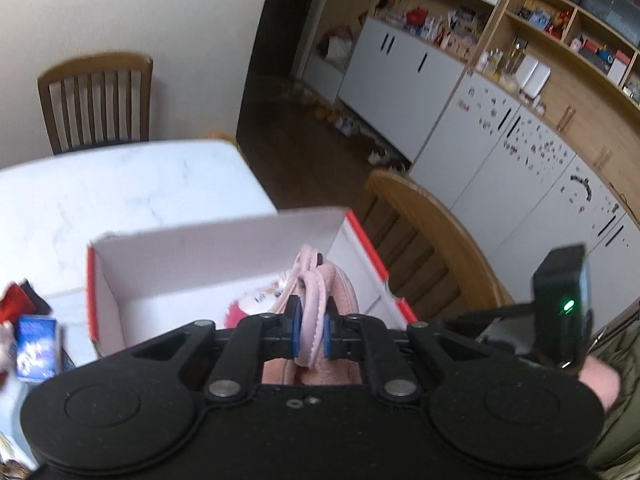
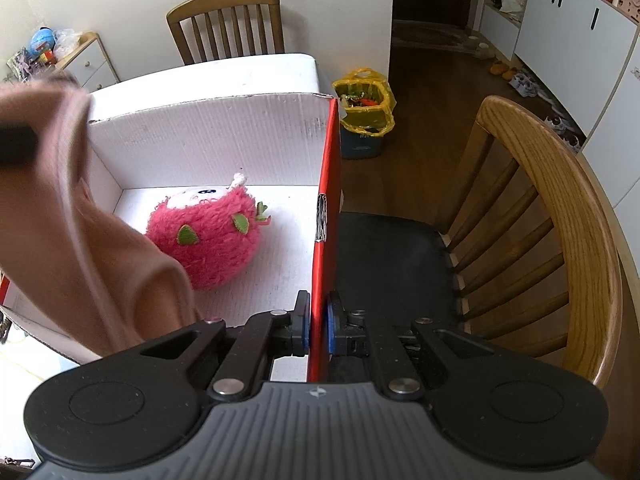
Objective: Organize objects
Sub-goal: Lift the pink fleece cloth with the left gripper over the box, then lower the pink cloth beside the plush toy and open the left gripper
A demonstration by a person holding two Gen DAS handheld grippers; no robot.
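Note:
A white cardboard box with red outer walls stands on the white table. My left gripper is shut on the strap of a pink fabric bag and holds it over the box. In the right wrist view the pink bag hangs at the left above the box floor. A pink fluffy plush toy lies inside the box. My right gripper is shut on the box's red right wall.
A blue card box and red items lie on the table left of the box. Wooden chairs stand at the table's far end and right side. A yellow bag-lined bin stands on the floor.

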